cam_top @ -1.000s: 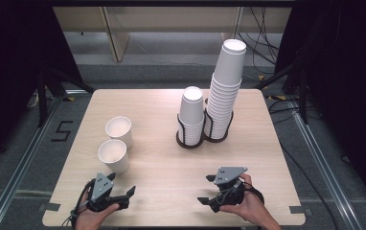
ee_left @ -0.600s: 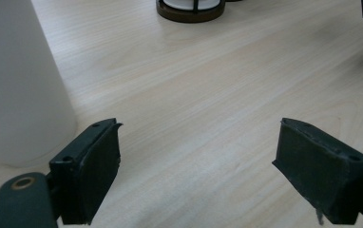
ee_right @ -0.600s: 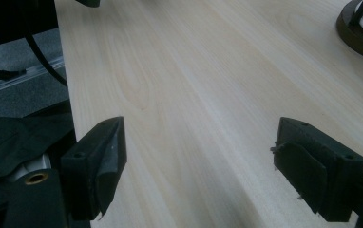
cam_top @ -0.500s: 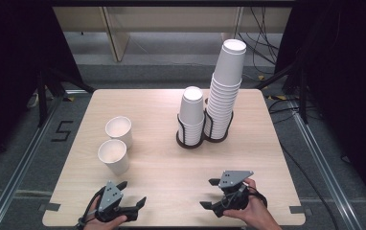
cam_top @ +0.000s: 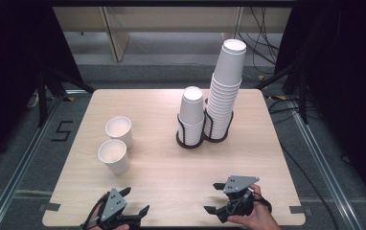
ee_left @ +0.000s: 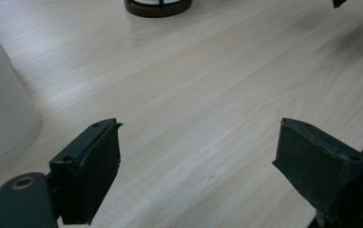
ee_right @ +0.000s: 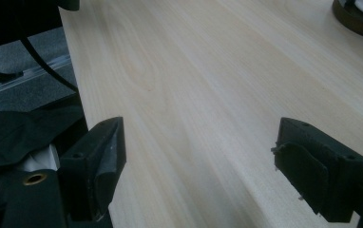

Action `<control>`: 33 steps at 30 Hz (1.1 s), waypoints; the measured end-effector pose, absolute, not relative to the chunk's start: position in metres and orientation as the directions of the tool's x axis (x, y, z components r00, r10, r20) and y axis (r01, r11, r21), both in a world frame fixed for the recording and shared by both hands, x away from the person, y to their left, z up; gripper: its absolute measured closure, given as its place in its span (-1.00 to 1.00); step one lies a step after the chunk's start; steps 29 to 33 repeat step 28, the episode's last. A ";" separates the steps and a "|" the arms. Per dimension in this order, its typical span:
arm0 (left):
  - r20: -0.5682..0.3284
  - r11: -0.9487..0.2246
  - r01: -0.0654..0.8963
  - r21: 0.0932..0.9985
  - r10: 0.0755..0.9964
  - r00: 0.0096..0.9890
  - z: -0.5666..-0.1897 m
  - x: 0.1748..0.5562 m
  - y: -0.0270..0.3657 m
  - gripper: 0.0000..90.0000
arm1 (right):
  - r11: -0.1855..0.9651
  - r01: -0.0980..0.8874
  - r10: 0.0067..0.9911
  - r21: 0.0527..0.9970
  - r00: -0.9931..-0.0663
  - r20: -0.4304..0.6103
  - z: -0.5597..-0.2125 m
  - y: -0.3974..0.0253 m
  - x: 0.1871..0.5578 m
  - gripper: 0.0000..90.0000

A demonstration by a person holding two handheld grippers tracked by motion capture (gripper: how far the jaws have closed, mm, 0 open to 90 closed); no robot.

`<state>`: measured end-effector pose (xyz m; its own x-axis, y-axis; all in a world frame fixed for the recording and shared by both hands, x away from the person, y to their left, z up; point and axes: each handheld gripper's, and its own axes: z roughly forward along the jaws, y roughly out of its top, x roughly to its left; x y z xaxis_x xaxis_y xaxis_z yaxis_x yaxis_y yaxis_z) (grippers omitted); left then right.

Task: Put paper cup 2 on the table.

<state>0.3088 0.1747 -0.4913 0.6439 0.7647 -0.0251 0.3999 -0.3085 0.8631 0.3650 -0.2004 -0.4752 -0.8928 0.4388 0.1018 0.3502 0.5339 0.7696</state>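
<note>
Since a second ago both grippers have drawn back toward the near edge of the table (cam_top: pixel 171 177); the cups have not shifted. Left gripper (cam_top: pixel 132 201) sits at the near-left corner, jaws spread wide, nothing between them; its own view shows bare wood in the gap and the side of the nearer paper cup (ee_left: pixel 1 109) just left of the left jaw. Right gripper (cam_top: pixel 212 197) rests at the near edge, right of centre, jaws likewise wide apart and empty. The two loose paper cups stand upright toward the left edge, nearer cup (cam_top: pixel 113 155) just in front of the farther cup (cam_top: pixel 119 131). Two cup stacks in a black wire holder (cam_top: pixel 190 140) stand toward the far-right part, the short stack (cam_top: pixel 191 114) left of the tall stack (cam_top: pixel 225 86).
</note>
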 end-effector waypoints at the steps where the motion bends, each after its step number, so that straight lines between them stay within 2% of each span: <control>1: -0.047 -0.296 0.416 0.860 0.766 0.641 -0.492 0.304 0.173 -0.68 | 0.537 0.353 0.436 0.766 -0.893 0.106 -0.475 -0.201 0.364 -0.58; 3: -0.073 -0.283 0.420 0.862 0.751 0.656 -0.493 0.297 0.169 -0.68 | 0.537 0.353 0.438 0.766 -0.893 0.104 -0.477 -0.200 0.362 -0.58; 11: -0.044 -0.329 0.396 0.857 0.720 0.692 -0.495 0.292 0.161 -0.68 | 0.559 0.353 0.427 0.750 -0.898 0.104 -0.481 -0.200 0.355 -0.58; 14: 0.002 -0.380 0.387 0.840 0.715 0.699 -0.494 0.294 0.164 -0.68 | 0.563 0.347 0.429 0.750 -0.898 0.094 -0.482 -0.201 0.354 -0.58; 33: -0.025 -0.345 0.390 0.854 0.721 0.693 -0.494 0.295 0.162 -0.68 | 0.568 0.358 0.425 0.741 -0.899 0.108 -0.484 -0.201 0.354 -0.59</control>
